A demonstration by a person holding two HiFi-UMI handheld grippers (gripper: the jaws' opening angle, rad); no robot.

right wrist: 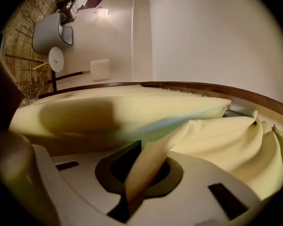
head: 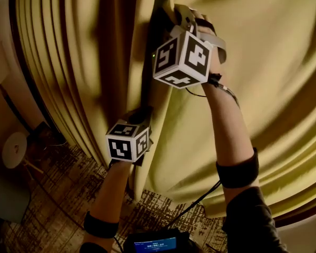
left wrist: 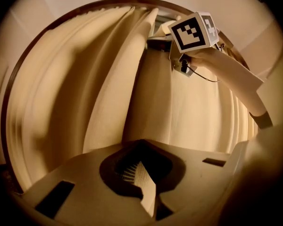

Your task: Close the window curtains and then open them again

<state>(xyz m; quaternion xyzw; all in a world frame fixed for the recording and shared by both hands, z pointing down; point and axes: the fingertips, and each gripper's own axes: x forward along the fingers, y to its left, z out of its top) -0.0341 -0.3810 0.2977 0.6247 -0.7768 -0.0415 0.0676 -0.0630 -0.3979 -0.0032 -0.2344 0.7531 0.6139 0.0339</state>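
Curtains (head: pixel 284 120) of heavy yellow cloth fill the head view, seen from above over patterned carpet (head: pixel 47 194). The left panel (head: pixel 68 62) hangs bunched in tight pleats. The right panel (head: pixel 263 51) is spread wider. Their leading edges stand near each other, with a dark slit (head: pixel 146 83) between them. The left gripper (head: pixel 140 115) sits lower, its jaws fully closed on a thin fold of the left panel's edge, as the left gripper view shows (left wrist: pixel 144 185). The right gripper (head: pixel 175 13) is higher on an outstretched arm, its jaws nipped almost together on a fold of the right panel's edge (right wrist: pixel 141 173). The closing step looks close to done. To finish it well, both pinches should stay firm on the hem. The hands should likely travel level along the window rather than dragging downward, which could strain the hangings. The edges should be brought to meet or overlap so the slit disappears. Only then should each edge be carried back toward its own side.
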